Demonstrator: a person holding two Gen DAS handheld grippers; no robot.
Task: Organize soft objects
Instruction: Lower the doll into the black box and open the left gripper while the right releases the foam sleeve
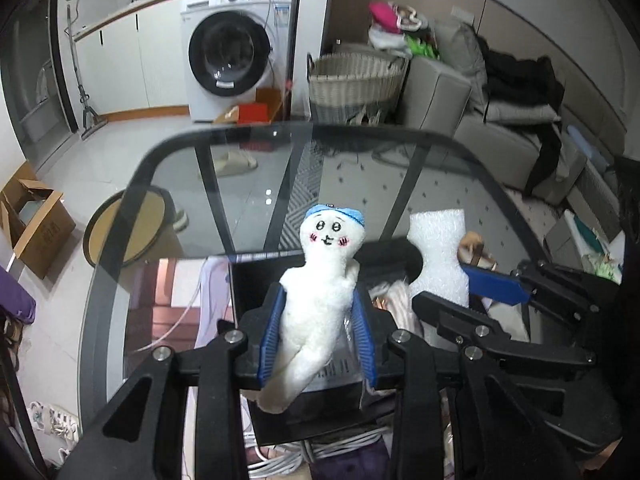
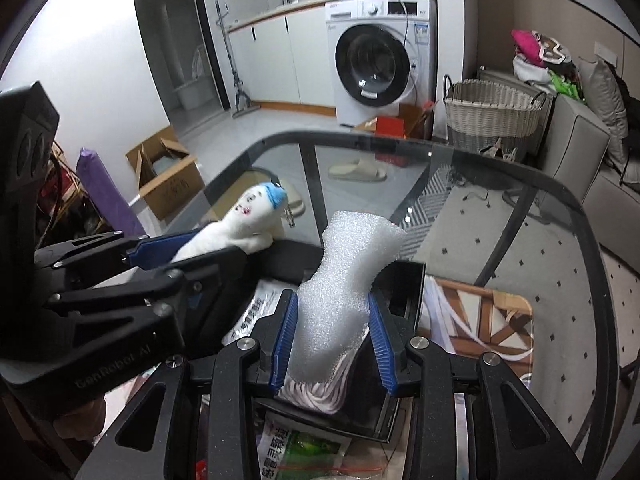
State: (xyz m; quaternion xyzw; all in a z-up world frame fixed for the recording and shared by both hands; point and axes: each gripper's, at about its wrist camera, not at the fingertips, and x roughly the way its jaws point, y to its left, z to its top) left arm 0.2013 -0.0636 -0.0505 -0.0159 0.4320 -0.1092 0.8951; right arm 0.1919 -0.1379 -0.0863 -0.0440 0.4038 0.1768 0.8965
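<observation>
Over the glass table (image 1: 168,184), left gripper (image 1: 318,336) clamps the plush doll (image 1: 316,300); right gripper (image 2: 334,340) squeezes the foam piece (image 2: 340,292).

Ahead of you the glass table (image 1: 248,184) lies bare to its far edge, so both grippers can pass forward over it. Your two grippers sit close side by side: the right gripper (image 1: 460,280) crowds the left gripper (image 1: 318,332), leaving little room between the toy (image 1: 320,280) and foam (image 2: 340,280).
</observation>
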